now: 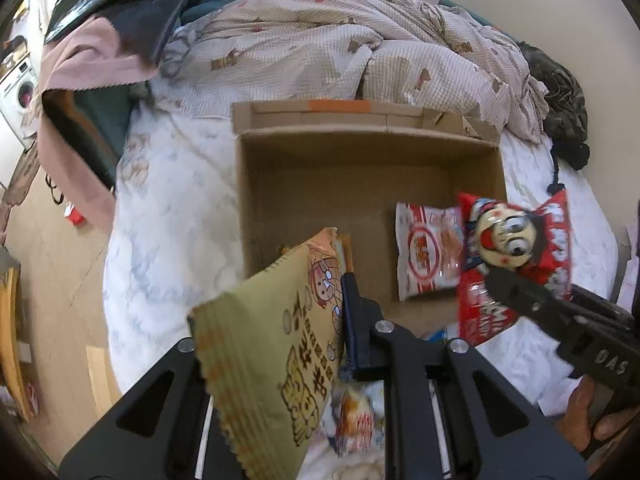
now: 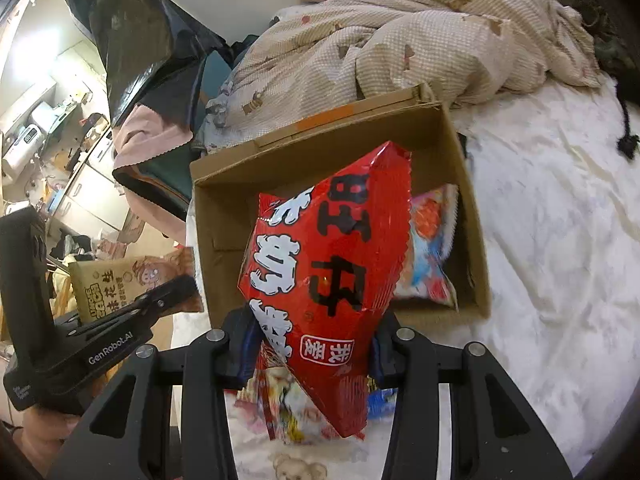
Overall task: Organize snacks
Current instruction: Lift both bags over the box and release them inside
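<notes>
The red snack bag (image 2: 328,280), centre of the right wrist view, stands long-axis upright over the cardboard box (image 2: 224,216) on a white bedsheet (image 2: 560,240), quilt (image 2: 400,40) behind. The right gripper (image 2: 312,348) clamps its lower end. The left gripper (image 1: 340,320), fully closed, pinches a yellow snack bag (image 1: 272,360) tilted up-right.

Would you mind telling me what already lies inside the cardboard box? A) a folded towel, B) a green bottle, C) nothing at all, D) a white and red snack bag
D: a white and red snack bag lies on the floor of the cardboard box, while the yellow bag and red bag are each held in fingers above it.
</notes>
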The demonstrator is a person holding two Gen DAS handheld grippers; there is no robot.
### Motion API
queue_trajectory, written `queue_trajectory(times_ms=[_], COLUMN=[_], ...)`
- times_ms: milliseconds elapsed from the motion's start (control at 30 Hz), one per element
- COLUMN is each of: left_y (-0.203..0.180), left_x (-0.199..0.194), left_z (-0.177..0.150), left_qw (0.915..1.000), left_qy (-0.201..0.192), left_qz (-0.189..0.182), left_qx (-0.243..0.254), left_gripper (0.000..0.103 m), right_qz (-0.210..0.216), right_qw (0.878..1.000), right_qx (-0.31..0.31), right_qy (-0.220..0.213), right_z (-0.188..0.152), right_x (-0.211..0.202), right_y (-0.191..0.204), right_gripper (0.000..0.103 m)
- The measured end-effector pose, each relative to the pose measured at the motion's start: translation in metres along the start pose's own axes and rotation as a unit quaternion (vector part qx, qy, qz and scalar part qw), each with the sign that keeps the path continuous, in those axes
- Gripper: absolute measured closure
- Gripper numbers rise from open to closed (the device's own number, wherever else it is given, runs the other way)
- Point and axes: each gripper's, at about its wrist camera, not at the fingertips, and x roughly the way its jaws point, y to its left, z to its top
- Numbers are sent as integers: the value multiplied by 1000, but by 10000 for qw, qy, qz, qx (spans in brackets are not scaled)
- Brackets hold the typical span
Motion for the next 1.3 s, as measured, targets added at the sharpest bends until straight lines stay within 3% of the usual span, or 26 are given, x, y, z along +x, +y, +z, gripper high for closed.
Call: queue_trajectory(times_ms=[267,433,600,1067,1133,1233,1300], left_y=[0,-1,-7,-3,-4,-2,2], left_x=[48,70,67,59,58,52,48], left_z=[-6,-9,-7,-3,-3,-3,-3], left_qw=[9987,9984,9992,9996,9996,9999,9999], left_qy=[304,459,278,136,133,18,-58], left_qz=[-384,-320,-268,-226,-232,-130,-88], left_qx=[-167,-102,115,91,102,86,20], left_gripper=[89,89,89,88,84,62,39], right_qz=[-125,-259,-220,-101,-99,-175,-216], right_qw=[9994,9984,9982,9988,9989,9991,9994], right_qx=[-132,-210,-202,-13,-16,-17,57], right_qy=[306,466,522,479,469,392,282], right_z=[6,4,5,6,5,6,7], right_x=[52,73,82,80,79,75,70], right_y=[-8,-9,-7,-12,-12,-14,-19], right_gripper=[59,58,58,54,53,50,47])
